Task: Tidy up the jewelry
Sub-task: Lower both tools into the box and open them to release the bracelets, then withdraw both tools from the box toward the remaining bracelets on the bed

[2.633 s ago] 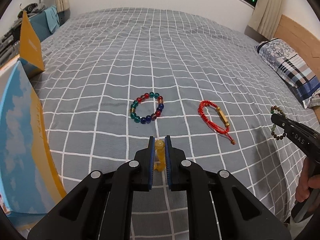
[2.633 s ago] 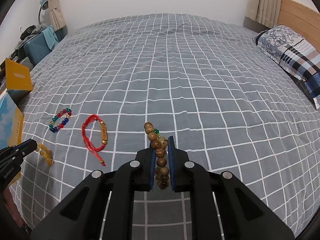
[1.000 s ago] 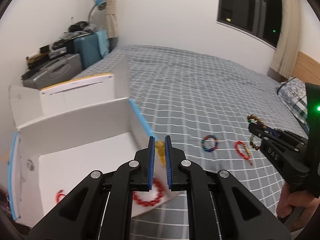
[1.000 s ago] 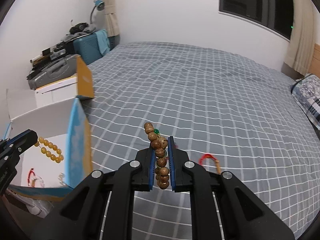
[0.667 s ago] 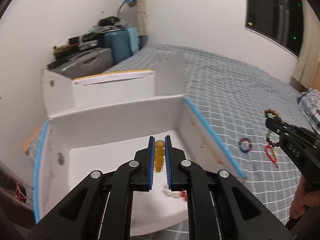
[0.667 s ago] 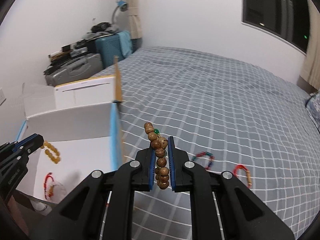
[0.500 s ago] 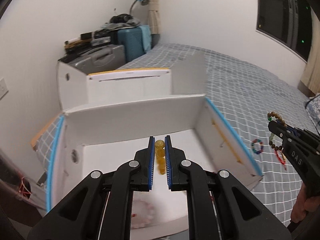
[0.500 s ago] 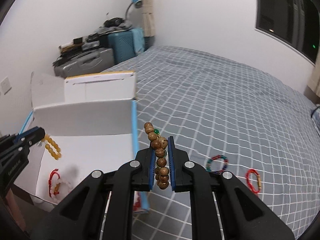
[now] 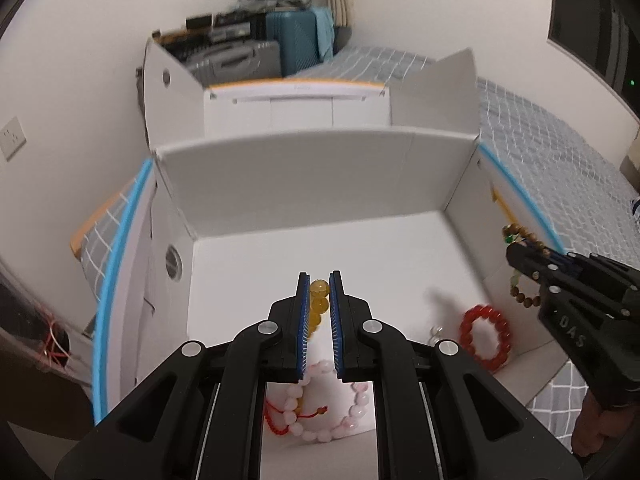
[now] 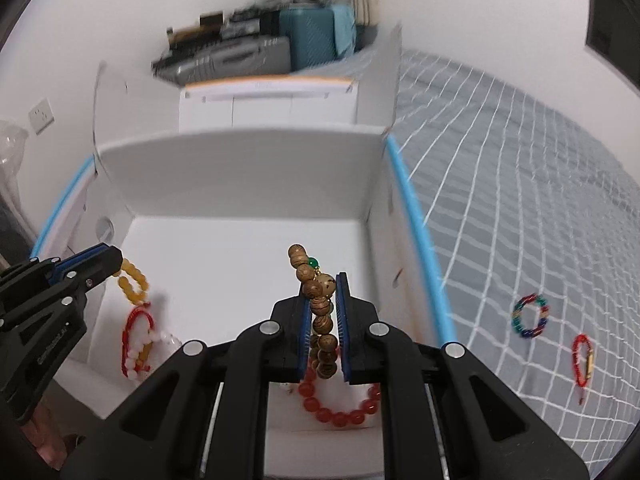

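Both tongs hang over the open white box (image 9: 312,184), each clenched on a bracelet: the left tongs (image 9: 319,304) grip a yellow bead bracelet (image 9: 318,300), the right tongs (image 10: 324,312) a brown wooden bead bracelet (image 10: 316,304) with one green bead. The step in hand looks like the drop. Next, each pair should spread its jaws so the strand falls onto bare box floor. The yellow beads are glossy and translucent; the wooden ones are matt and grained, dangling loosely. Below lie a red bead bracelet (image 10: 340,412), a pink bead bracelet (image 9: 320,420) and a red cord. Out on the bed (image 10: 540,180), near its box-side edge, wait a multicoloured bead bracelet (image 10: 529,316) and a red cord bracelet (image 10: 582,360).
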Demonstrator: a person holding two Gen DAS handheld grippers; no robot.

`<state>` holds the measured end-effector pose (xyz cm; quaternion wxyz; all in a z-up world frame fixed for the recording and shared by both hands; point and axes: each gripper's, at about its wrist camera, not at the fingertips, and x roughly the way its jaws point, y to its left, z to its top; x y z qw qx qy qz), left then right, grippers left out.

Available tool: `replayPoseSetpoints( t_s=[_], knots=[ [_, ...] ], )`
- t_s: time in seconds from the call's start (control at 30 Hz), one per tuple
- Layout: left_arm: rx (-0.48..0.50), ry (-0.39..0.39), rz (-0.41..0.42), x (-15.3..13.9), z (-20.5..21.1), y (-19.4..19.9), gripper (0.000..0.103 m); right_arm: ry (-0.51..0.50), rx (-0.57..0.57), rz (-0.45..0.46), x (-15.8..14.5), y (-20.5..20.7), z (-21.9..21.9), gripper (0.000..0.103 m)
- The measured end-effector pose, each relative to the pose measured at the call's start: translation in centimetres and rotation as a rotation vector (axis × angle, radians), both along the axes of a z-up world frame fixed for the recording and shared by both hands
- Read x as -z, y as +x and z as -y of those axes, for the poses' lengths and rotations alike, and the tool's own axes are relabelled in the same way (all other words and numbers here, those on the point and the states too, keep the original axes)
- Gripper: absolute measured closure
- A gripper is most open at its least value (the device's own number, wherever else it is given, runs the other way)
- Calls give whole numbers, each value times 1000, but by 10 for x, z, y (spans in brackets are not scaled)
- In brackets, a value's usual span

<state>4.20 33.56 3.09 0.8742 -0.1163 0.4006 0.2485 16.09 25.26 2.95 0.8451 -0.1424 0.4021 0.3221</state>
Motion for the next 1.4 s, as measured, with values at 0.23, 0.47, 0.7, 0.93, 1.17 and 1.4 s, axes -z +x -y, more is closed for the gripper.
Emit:
replayPoseSetpoints(
  t_s=[0.23, 0.47, 0.7, 0.93, 1.17, 1.4],
  knots=[
    [-10, -41, -55, 18, -7, 1, 94, -56, 4, -77, 22, 8, -11, 92],
    [-17, -53, -89, 23, -7, 3, 94, -84, 4, -103, 32, 9, -17, 92],
    [-9, -53, -88, 23, -9, 3, 92, -78, 3, -106, 31, 9, -17, 87],
    [-12, -26, -72, 16, -5, 1, 54, -32, -13, -61, 15, -1, -14, 47],
    [-35, 26, 1, -6, -1, -7, 20, 14, 12, 8, -13, -11, 0, 25],
    [-38, 51, 65, -30, 4, -6, 6, 80, 101, 51, -38, -2, 34, 10]
  ],
)
